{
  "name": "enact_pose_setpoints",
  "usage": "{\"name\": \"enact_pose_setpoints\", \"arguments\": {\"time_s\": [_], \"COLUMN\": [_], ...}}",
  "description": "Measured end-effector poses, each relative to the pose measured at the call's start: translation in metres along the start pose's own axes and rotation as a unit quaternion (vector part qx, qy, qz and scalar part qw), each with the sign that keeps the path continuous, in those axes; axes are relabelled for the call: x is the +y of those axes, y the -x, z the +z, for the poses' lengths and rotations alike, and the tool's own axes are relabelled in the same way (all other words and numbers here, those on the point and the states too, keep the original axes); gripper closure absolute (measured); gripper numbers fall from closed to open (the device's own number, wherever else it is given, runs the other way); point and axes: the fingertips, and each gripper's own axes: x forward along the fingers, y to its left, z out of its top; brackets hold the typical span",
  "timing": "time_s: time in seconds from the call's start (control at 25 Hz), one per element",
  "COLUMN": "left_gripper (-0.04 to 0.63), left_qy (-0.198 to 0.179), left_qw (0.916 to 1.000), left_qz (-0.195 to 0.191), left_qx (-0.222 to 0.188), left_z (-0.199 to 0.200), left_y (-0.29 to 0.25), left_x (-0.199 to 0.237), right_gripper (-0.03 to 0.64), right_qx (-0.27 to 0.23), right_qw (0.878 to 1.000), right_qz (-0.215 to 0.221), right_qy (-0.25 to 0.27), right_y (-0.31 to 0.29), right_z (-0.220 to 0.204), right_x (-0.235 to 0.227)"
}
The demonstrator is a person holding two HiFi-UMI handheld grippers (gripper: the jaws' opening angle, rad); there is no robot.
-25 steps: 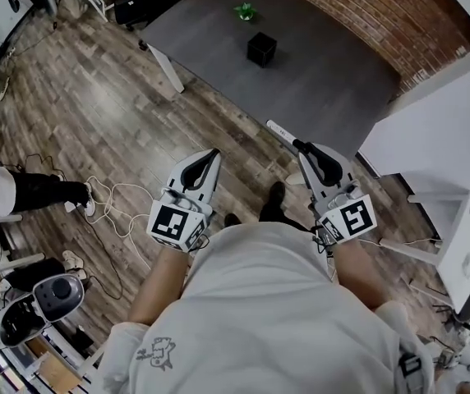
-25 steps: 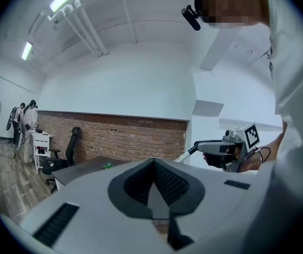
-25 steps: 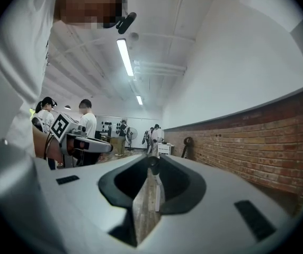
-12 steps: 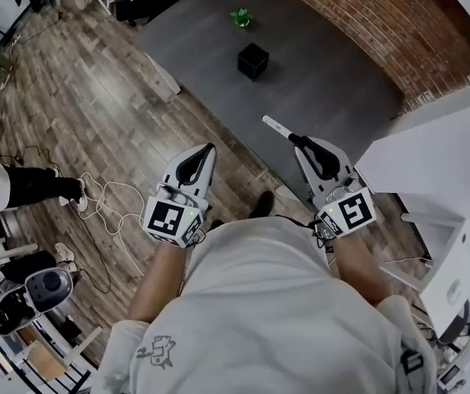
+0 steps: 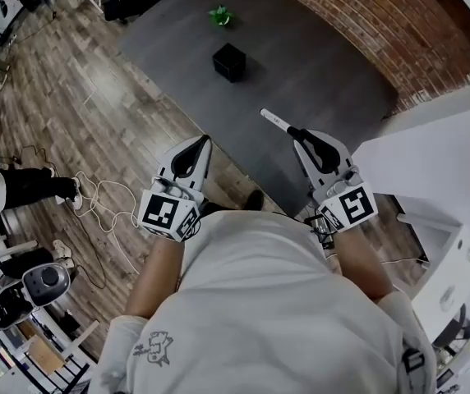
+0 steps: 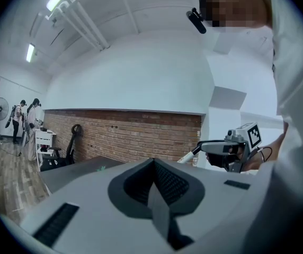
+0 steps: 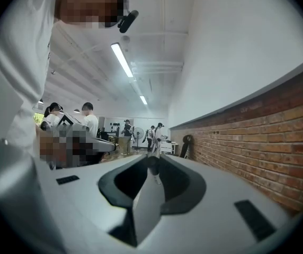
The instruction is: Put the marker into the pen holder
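The right gripper (image 5: pixel 295 135) had its fingers clenched on a slim white marker (image 5: pixel 274 121), which stuck out past the fingertips and pointed up and to the left in the head view. In the right gripper view the marker's pale barrel (image 7: pixel 150 194) ran between the two fingers along their length. The marker was carried in the air near the close edge of the dark grey bench (image 5: pixel 317 64), well apart from the black cube-shaped pen holder (image 5: pixel 229 61) standing farther out on the bench top. A small green object (image 5: pixel 219 15) lay beyond the holder, near the bench's far end.

The left gripper (image 5: pixel 203 142) was held beside the right one, over the wood-plank floor (image 5: pixel 79 113). Its fingers were pressed together with nothing between them, as the left gripper view (image 6: pixel 152 162) showed. That view also caught the right gripper (image 6: pixel 202 146) side-on, with the marker (image 6: pixel 186 156) jutting from it. A red brick wall (image 5: pixel 366 15) ran along the bench's far side.
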Motion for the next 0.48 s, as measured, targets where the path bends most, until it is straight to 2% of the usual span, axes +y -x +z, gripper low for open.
{"name": "enact_pose_setpoints", "arguments": {"time_s": [0.48], "left_gripper": [0.584], "left_qy": [-0.002], "left_qw": [0.9998], "left_qz": [-0.003], "left_qx": [0.020], "left_z": [-0.007], "left_y": [-0.026], "left_x": [0.005], "right_gripper": [0.540], "right_qx": [0.000], "right_qw": [1.000], "right_qz": [-0.004], "right_qy": [-0.021], "right_y": [-0.011], "right_z": [-0.009], "right_x": [-0.031]}}
